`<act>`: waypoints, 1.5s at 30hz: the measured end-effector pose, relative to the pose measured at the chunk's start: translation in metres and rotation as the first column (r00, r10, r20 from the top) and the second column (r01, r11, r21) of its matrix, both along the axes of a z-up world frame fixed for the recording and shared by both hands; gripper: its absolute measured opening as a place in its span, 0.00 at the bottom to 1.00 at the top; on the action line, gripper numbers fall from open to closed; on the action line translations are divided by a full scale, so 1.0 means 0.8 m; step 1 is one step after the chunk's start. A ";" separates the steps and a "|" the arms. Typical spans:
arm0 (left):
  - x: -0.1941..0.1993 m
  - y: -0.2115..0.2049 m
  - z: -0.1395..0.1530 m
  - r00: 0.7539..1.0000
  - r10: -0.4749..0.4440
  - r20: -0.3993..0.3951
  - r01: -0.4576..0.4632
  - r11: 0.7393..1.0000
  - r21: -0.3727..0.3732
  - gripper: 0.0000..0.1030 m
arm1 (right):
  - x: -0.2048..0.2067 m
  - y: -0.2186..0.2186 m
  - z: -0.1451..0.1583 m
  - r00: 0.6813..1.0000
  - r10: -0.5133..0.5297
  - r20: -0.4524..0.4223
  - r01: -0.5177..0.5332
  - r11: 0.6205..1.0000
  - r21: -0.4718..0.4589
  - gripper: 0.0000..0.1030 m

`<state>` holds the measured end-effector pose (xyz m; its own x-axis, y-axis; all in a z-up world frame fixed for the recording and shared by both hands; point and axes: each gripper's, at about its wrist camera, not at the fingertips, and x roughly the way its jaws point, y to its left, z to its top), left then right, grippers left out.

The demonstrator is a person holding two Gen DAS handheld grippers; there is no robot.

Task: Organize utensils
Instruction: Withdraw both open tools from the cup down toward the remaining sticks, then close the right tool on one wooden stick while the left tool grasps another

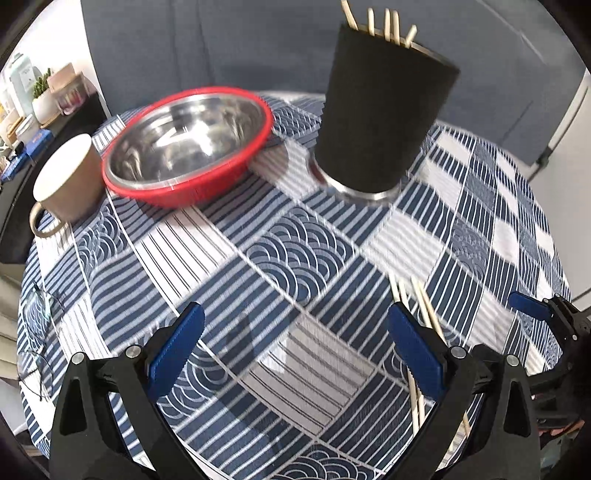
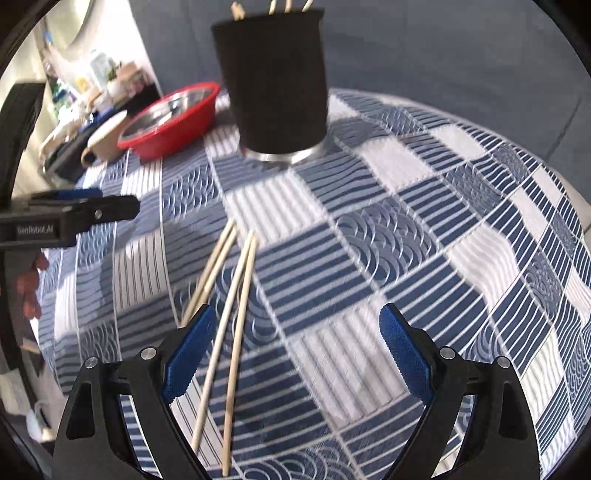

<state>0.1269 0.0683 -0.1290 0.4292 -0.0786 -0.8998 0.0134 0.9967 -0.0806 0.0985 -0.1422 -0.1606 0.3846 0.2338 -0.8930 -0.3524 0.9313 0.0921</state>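
A black holder point(image 2: 275, 79) with a silver base stands upright on the blue-and-white patterned cloth, well back from the loose sticks. Several pale chopsticks point(image 1: 388, 24) poke up out of its mouth, leaning a little this way and that. Four more chopsticks point(image 2: 229, 314) lie flat on the cloth nearer the front, pale wood, in two loose pairs: one pair lies close together, the longer-looking pair beside it meets at its far tips and spreads towards the near end. All four point roughly towards the holder.

Both wrist views steeply down, near tablecloth point(image 1: 295, 258); share holder point(image 2: 275, 85), slightly blurred.
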 end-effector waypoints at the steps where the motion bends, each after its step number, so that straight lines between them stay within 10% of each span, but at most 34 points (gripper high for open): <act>1: -0.001 -0.003 -0.005 1.000 -0.008 -0.008 0.008 1.000 0.003 0.94 | -0.006 0.003 -0.006 1.000 0.011 -0.006 -0.011 1.000 -0.015 0.83; 34: 0.026 -0.072 -0.071 0.987 -0.036 -0.158 0.053 0.993 0.103 0.96 | -0.014 0.008 -0.030 0.994 -0.053 -0.095 0.039 0.989 -0.140 0.81; 45: 0.017 -0.051 -0.062 0.987 -0.028 -0.156 0.043 0.995 0.092 0.75 | 0.000 -0.015 -0.019 0.989 -0.084 -0.124 0.068 0.989 -0.131 0.05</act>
<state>0.1408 0.0276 -0.1783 0.2827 -0.0021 -0.9592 0.0438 0.9990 0.0107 0.0987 -0.1542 -0.1758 0.2772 0.0912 -0.9565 -0.2729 0.9619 0.0126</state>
